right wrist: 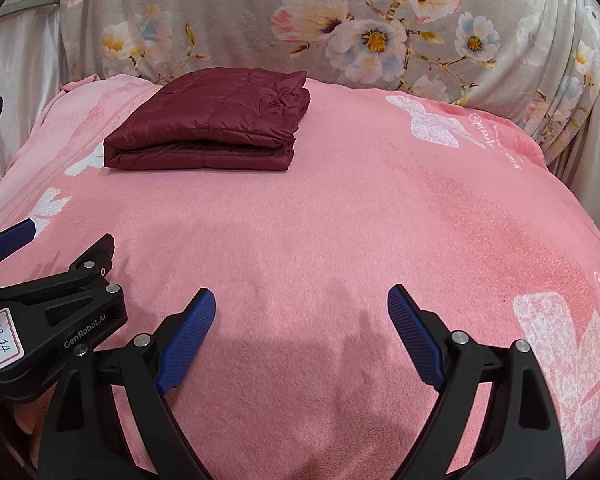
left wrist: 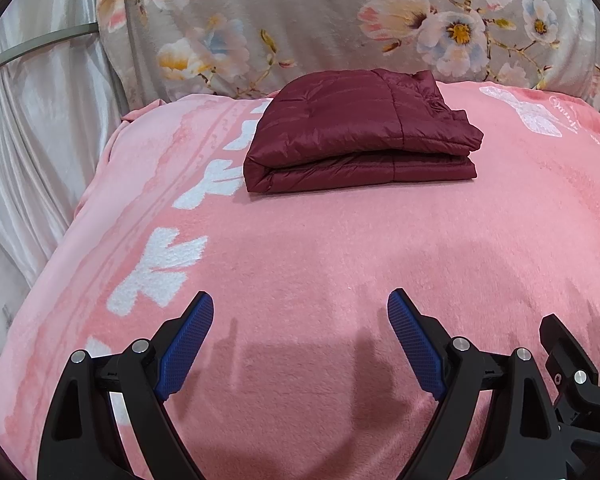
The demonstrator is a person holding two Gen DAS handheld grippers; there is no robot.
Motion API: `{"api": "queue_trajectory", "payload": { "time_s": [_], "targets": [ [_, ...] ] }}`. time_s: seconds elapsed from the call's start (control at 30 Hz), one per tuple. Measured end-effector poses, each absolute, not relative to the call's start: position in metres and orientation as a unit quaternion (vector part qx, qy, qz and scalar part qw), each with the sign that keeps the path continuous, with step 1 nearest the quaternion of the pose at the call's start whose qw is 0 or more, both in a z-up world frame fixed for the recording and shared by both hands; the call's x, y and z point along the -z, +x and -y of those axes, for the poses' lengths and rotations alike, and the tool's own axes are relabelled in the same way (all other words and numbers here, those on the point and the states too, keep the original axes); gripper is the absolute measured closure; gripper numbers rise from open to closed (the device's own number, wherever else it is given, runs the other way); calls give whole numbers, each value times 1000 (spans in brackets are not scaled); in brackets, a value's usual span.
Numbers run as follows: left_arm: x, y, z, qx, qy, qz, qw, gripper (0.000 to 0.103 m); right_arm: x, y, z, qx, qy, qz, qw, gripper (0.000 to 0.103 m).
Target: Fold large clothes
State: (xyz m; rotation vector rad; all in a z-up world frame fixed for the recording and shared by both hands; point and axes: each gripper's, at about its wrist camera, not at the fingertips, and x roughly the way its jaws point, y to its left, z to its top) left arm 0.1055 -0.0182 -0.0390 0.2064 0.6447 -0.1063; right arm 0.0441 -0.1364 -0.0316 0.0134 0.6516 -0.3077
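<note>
Jacket (left wrist: 360,132), maroon and folded, lies on the pink blanket (left wrist: 340,260), long axis crosswise, at twelve o'clock from the left gripper (left wrist: 300,344) and eleven from the right gripper (right wrist: 300,340), both wide, empty, well short.

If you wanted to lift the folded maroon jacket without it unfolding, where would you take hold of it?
Probably at the rounded fold on the maroon jacket's left near corner, coming from the near side. The layers join there, whereas the right end shows loose edges that could splay open.
</note>
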Motion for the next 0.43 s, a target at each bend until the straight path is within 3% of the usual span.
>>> {"api": "queue_trajectory", "payload": {
  "time_s": [0.43],
  "targets": [
    [39,105,18,52,102,-315,942,17,31,44,137,150,6,-319,936,18]
  ]
}}
